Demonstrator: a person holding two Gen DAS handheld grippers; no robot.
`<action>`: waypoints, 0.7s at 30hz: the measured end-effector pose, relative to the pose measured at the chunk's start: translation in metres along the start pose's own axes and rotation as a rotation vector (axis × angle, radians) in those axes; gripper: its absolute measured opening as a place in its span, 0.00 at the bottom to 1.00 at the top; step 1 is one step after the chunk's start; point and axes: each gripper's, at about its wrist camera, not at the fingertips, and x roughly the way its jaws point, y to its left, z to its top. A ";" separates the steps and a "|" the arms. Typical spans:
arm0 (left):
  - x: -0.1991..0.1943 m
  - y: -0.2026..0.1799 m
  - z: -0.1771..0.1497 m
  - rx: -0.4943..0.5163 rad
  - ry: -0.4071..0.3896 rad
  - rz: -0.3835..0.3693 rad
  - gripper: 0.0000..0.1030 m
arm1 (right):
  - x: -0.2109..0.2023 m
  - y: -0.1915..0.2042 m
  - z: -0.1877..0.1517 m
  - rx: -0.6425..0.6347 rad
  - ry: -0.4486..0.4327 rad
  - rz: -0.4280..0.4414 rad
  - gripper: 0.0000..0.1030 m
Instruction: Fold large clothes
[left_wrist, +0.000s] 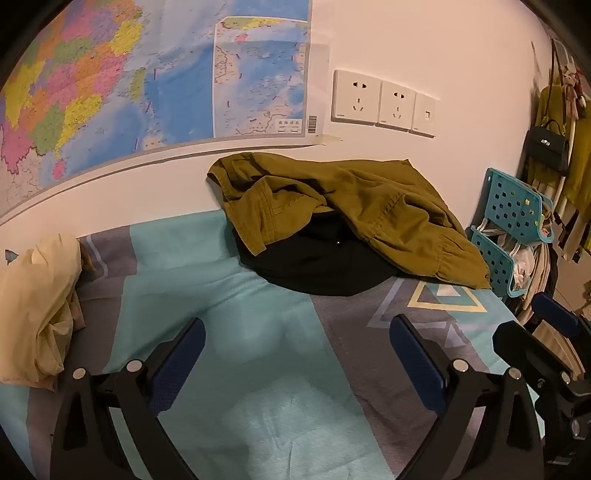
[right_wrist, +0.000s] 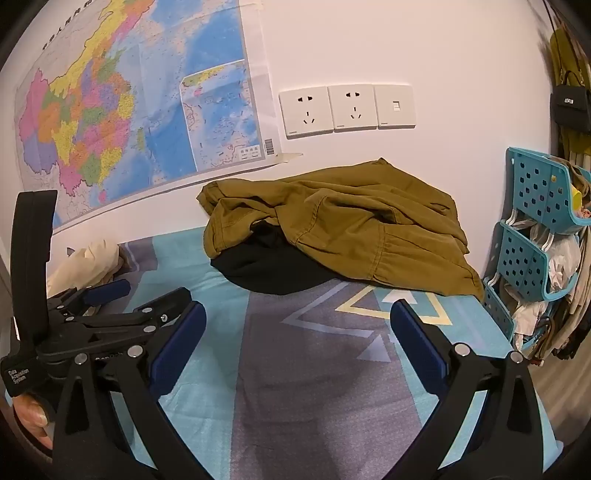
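An olive-brown garment lies crumpled on the bed against the far wall, on top of a black garment. Both also show in the right wrist view, the olive one over the black one. My left gripper is open and empty, above the bedspread short of the pile. My right gripper is open and empty, also short of the pile. The left gripper shows at the left in the right wrist view; the right gripper's finger shows at the right in the left wrist view.
The bed has a teal and grey patterned bedspread. A cream cloth lies bunched at the left. A blue perforated rack with items stands at the bed's right edge. A map and wall sockets are on the wall behind.
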 end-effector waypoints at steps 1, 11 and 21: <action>0.000 0.000 0.000 -0.002 0.000 -0.001 0.94 | 0.002 0.004 -0.002 -0.001 -0.002 0.000 0.96; -0.002 -0.001 0.002 -0.010 -0.007 0.000 0.94 | 0.002 0.006 -0.001 0.001 -0.003 0.000 0.96; -0.004 0.000 0.001 -0.012 -0.009 0.002 0.94 | 0.004 0.006 -0.001 0.001 -0.001 0.001 0.96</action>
